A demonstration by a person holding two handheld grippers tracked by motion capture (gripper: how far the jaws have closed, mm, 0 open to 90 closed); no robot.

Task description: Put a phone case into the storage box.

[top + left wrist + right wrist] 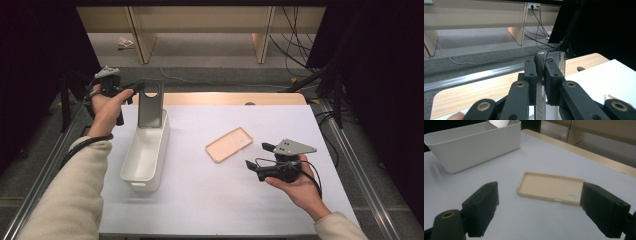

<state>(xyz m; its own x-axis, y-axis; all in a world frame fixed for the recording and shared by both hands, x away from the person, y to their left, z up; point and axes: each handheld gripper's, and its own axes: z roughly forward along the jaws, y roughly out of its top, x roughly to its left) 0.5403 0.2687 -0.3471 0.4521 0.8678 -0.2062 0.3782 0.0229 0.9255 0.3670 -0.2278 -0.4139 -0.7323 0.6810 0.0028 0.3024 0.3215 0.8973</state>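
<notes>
A grey phone case point(150, 104) with a round camera cut-out stands upright over the far end of the white bin point(134, 170). My left gripper point(138, 88) is shut on the case's upper left edge. In the left gripper view, my left gripper point(541, 72) has both pads pressed on the thin edge of the grey case point(554, 56). A tan phone case point(229, 144) lies inside-up on the white mat at mid-table. My right gripper point(257, 156) rests open just right of and nearer than it. In the right gripper view the tan case point(549, 186) lies ahead of my right gripper point(541, 203).
The white bin point(474, 145) is long and sits at the left of the white mat point(210, 200). A wooden table edge point(235, 98) runs along the far side. Metal rails point(350, 165) flank the table. Shelf legs and cables point(295, 45) lie on the floor beyond.
</notes>
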